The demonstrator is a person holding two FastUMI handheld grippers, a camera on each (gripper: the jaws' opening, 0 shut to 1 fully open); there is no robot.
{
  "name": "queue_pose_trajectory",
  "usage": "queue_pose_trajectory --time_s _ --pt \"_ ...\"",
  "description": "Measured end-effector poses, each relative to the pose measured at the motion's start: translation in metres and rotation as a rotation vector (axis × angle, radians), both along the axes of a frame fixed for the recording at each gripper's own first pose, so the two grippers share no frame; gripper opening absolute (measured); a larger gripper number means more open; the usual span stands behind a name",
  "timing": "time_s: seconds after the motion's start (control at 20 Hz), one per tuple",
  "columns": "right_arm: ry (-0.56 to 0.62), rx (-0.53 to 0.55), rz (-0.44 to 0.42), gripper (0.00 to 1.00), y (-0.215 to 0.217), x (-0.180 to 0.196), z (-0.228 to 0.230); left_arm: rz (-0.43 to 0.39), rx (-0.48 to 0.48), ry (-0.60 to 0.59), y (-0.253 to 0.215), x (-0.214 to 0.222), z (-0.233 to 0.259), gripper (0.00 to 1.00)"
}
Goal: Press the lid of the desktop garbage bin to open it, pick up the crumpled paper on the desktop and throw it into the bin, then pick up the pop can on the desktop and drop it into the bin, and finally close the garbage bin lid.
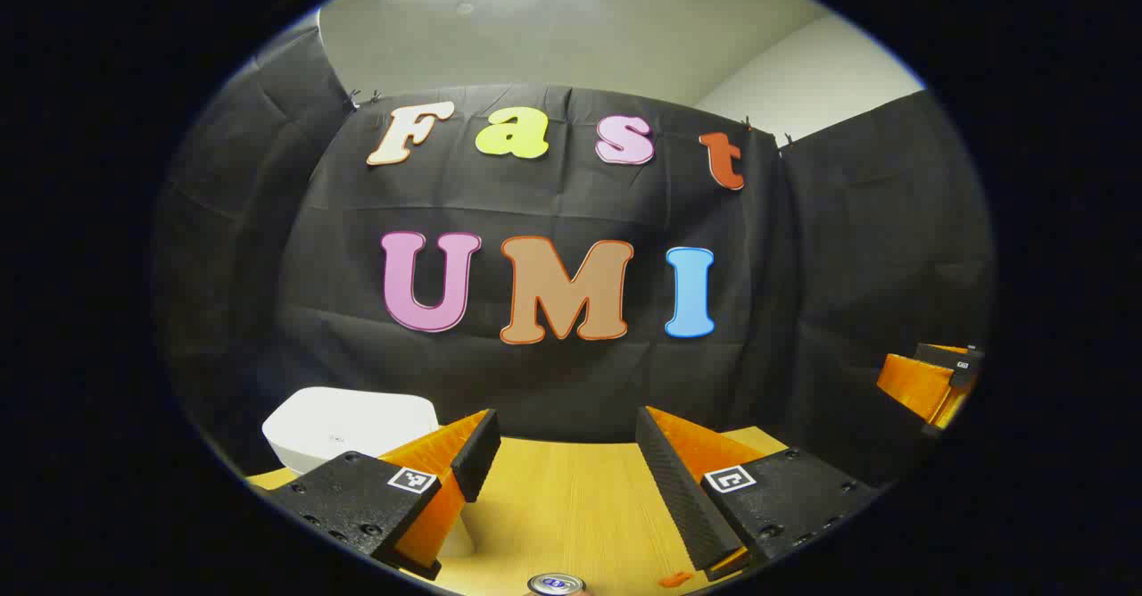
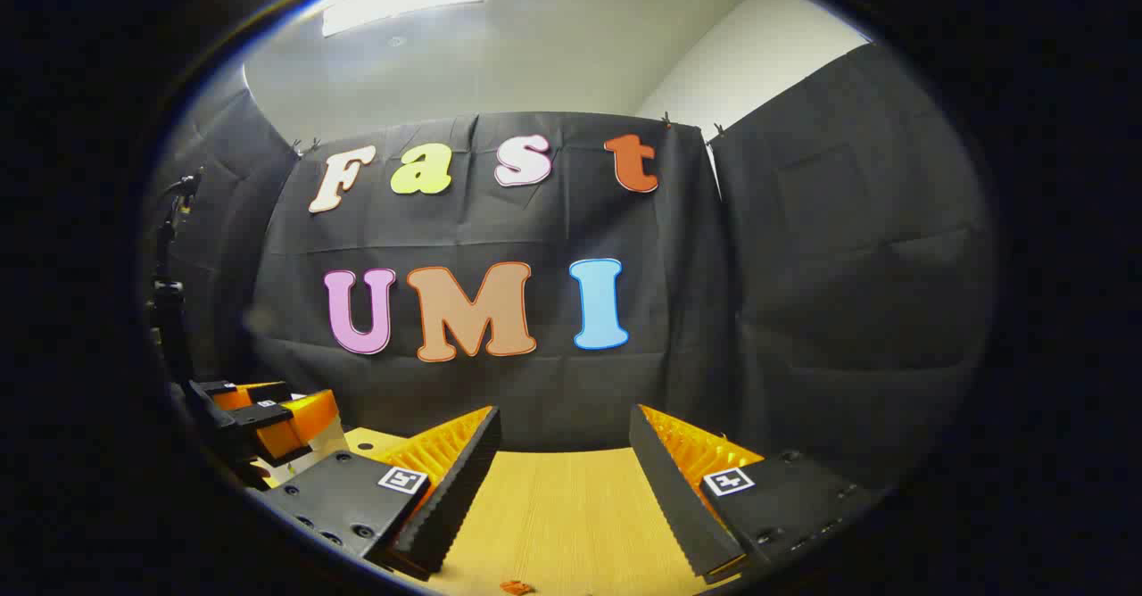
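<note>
1. Pale wood-grain table runs back to a creased black cloth wall; white ceiling with a bright light panel above it.
2. Left gripper: fingers spread wide, nothing between them. Inner faces are ribbed wedges tapering to the tips; square printed markers sit on the blocky bases.
3. Garbage bin: white, smooth, rounded-rectangular, lid down flat. It stands on the table behind the left gripper's left finger, partly hidden by it.
4. Pop can: only the round metal top shows, at the near table edge, below and between the left gripper's fingers.
5. Right gripper: fingers also wide apart, empty, over bare table.
6. Small orange scrap lies just right of the can; shape unclear.
7. Crumpled paper: cannot tell where.
</note>
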State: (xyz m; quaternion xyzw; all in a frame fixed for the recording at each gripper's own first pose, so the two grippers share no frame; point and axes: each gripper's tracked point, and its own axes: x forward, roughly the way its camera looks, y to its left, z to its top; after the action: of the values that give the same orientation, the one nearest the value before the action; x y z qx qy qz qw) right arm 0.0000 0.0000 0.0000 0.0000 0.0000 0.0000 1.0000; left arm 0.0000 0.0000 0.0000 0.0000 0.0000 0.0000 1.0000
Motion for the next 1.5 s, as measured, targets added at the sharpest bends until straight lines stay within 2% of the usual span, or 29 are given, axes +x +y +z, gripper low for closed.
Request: queue_pose_trajectory --time_s 0.35,0.8,1.5 --pt "-0.036 -0.001 0.031 0.95 -0.004 0.013 0.007 0.032 0.004 -0.012 -0.002 0.000 0.003 0.93" --pt "-0.067 -0.018 0.089 0.96 0.016 0.025 0.012 0.108 0.023 -0.024 0.027 -0.012 0.008 0.93" --pt "-0.065 -0.046 0.108 0.96 0.024 0.017 0.011 0.121 0.057 -0.078 0.032 -0.015 0.023 0.92"
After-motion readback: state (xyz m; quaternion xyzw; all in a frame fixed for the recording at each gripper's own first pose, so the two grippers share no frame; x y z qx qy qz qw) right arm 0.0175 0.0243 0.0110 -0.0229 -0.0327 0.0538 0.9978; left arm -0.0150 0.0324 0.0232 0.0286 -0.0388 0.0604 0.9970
